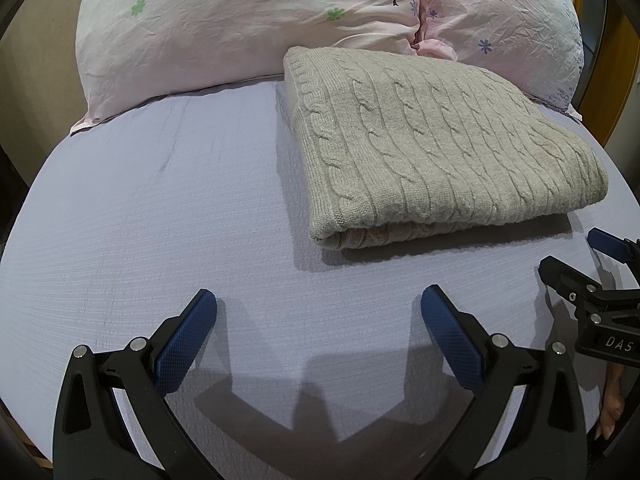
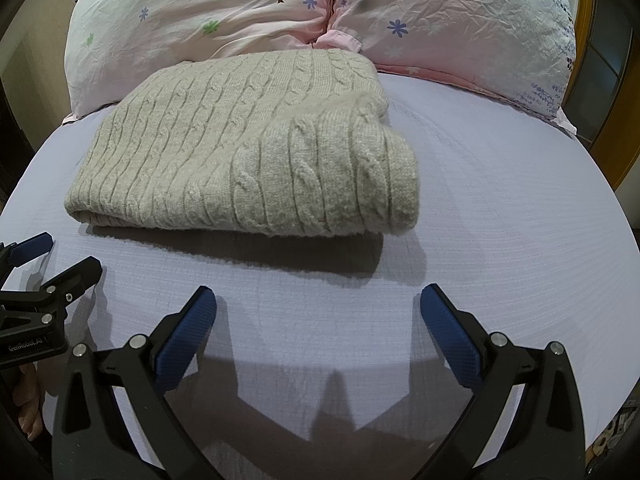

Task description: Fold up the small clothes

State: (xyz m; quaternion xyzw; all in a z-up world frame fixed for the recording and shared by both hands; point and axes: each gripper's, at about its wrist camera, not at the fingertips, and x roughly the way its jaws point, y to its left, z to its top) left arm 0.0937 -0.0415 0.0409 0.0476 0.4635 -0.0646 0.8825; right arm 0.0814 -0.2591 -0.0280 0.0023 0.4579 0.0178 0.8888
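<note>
1. The right tongs (image 2: 318, 320) carried the white letters "DAS" on their black body where they showed at the right edge of the left wrist view; the left tongs (image 1: 318, 320) bore "GenRobot.AI" on their body, read at the left edge of the right wrist view.
2. The left tongs stood wide open with blue-padded fingers (image 1: 188, 332) spread apart, gripping nothing, over bare lilac bed sheet (image 1: 140, 220).
3. The right tongs were likewise spread wide and held nothing, over the sheet near the bed's near edge.
4. A folded beige cable-knit sweater (image 1: 432, 152) lay on the bed, clear of both tongs and touched by neither.
5. In the left wrist view the sweater sat ahead and to the right of the left tongs; in the right wrist view the sweater (image 2: 248, 156) lay ahead and to the left of the right tongs.
6. The sweater formed a thick rectangle, its far end touching the pink floral pillows (image 1: 248, 28) at the head of the bed.
7. Its long axis ran from the near edge toward the head of the bed, with the knit cables running the same way.
8. A rolled fold closed the near end, and a thicker folded bulge rose at its near right corner in the right wrist view.
</note>
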